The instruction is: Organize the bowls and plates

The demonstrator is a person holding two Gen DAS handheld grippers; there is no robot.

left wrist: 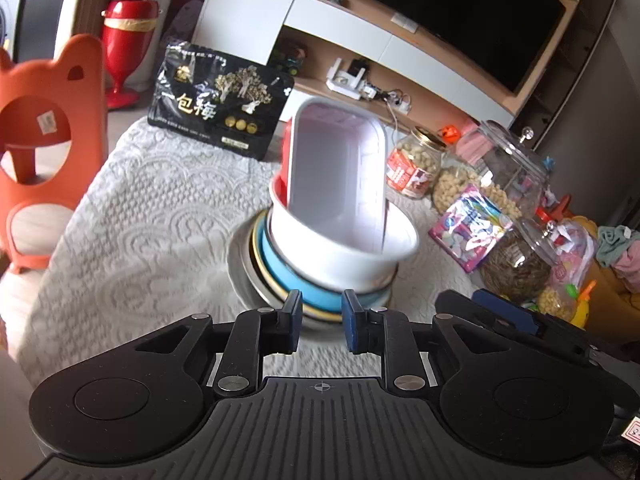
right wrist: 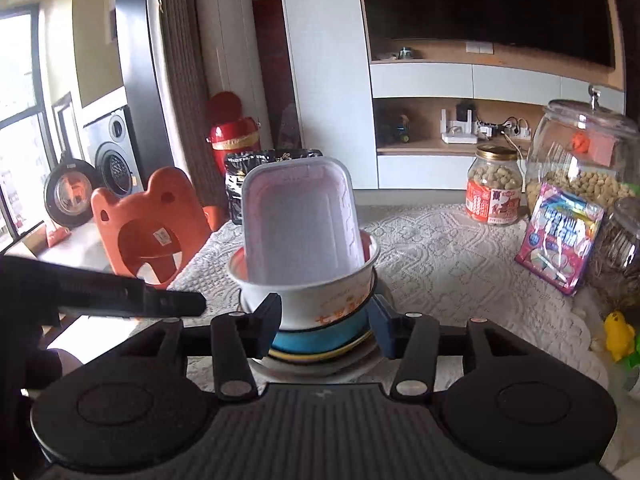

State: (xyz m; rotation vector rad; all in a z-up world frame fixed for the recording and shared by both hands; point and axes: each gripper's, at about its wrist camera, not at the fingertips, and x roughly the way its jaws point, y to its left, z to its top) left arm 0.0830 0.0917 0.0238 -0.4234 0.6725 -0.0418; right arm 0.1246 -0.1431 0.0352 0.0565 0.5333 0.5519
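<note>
Stack of dishes sits mid-table on the white lace tablecloth (left wrist: 152, 216). Bottom up I see a pale plate (left wrist: 240, 276), a gold-rimmed dish (left wrist: 266, 280), a blue bowl (left wrist: 288, 276), then a white bowl (left wrist: 344, 256) w/ orange print on its side. A rectangular white tray (left wrist: 338, 176) stands on end inside the white bowl, tilted, open side facing my cams; its outside looks red.

L gripper (left wrist: 320, 316): jaws parted w/ a narrow gap, nothing between the pads. It hangs just in front of the stack's near edge, fingertips level w/ the blue bowl; can't tell if they touch it.

R gripper (right wrist: 324, 324): jaws spread wide, one finger on each side of the stack at blue-bowl height. Pads look near or against the bowl sides, but I can't tell contact from this view, so not calling it a grip. The L gripper's body crosses the left of the right wrist view as a dark bar.

Around the stack: black snack bag (left wrist: 220, 104) behind it, peanut jar (left wrist: 416, 160) and big glass jars (left wrist: 508, 168) to the right, pink candy bag (left wrist: 472, 228) leaning by them. Orange bear chair (left wrist: 44, 148) stands off the table's left edge.
</note>
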